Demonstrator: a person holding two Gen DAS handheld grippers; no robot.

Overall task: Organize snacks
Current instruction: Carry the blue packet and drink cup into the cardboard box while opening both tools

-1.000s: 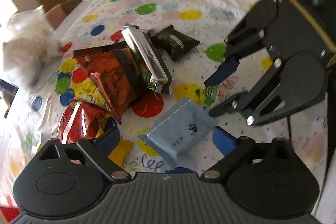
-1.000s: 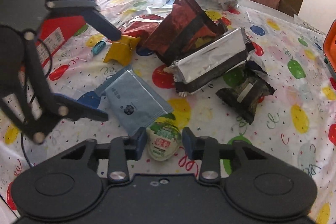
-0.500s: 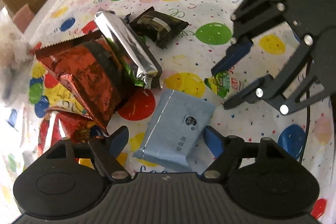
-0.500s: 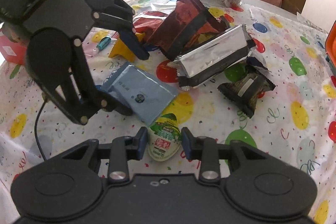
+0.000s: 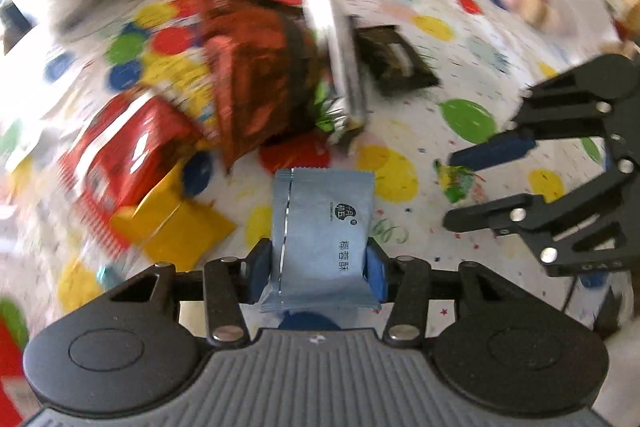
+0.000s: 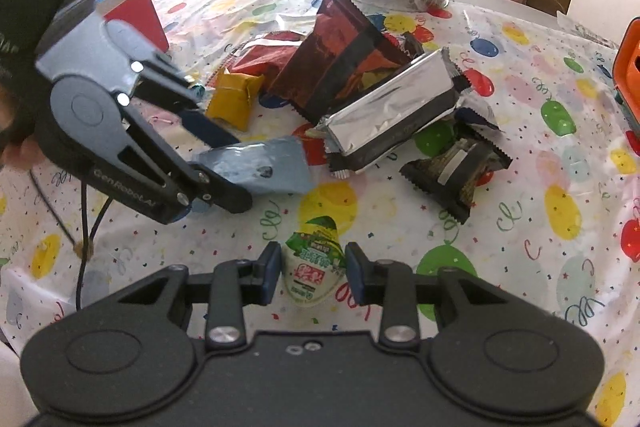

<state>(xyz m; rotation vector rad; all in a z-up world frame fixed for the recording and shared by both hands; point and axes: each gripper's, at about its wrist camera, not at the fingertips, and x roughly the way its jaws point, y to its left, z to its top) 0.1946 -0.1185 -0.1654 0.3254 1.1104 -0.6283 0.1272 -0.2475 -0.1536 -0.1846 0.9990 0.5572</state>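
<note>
Left claw (image 5: 318, 271) is closing, its blue pads at both side edges of the pale blue packet (image 5: 324, 227), which is lifted slightly off the bench (image 6: 520, 227). Right claw (image 6: 312, 273) is clamped on a small green-and-white jelly cup (image 6: 314, 263) at the near edge. Silver packet (image 6: 394, 119), dark brown bag (image 6: 340, 55) and yellow wrapper (image 6: 234, 101) lie heaped just beyond.

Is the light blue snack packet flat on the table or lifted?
Lifted at one end: the light blue packet tilts off the tablecloth, between the closing left gripper.
</note>
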